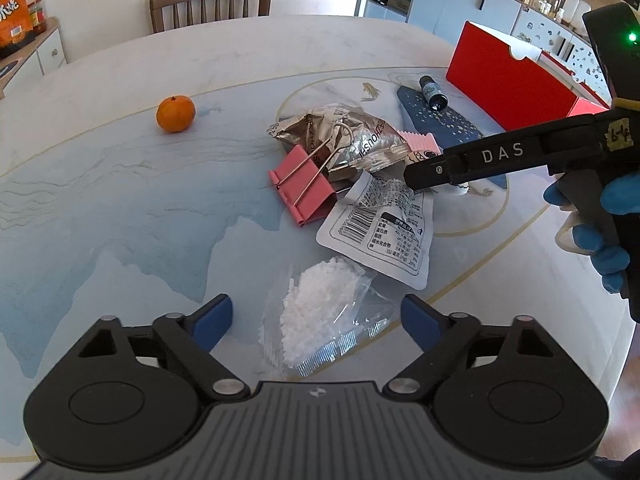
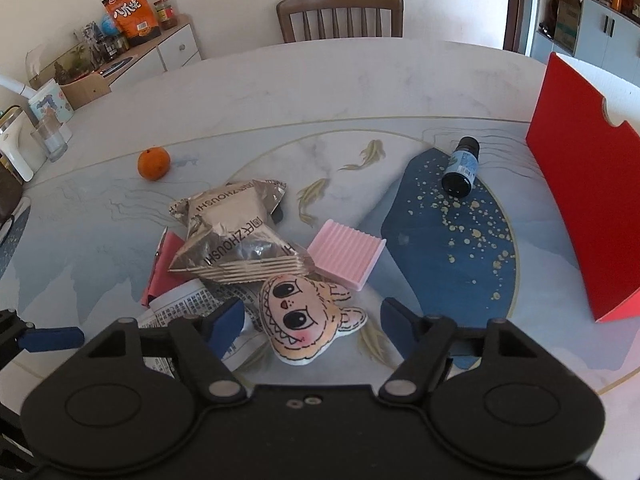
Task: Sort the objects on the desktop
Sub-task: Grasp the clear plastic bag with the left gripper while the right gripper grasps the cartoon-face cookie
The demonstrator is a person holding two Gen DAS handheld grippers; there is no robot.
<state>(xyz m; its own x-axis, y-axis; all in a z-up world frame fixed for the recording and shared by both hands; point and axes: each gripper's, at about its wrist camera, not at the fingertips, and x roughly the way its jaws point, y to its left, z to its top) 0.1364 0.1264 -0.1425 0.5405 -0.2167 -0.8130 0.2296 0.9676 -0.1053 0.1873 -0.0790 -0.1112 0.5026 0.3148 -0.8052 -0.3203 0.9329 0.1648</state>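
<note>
Beside the cartoon plush [image 2: 310,318], perhaps touching: pink block [image 2: 347,254].

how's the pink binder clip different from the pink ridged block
The pink binder clip has smooth faces and folded-out wire handles; the pink ridged block is grooved across its top, with no metal. The clip is the deeper pink; the block is paler. The clip sits left of the silver snack bag, partly tucked under it; the block sits at its right. Both lie on the table.
</note>
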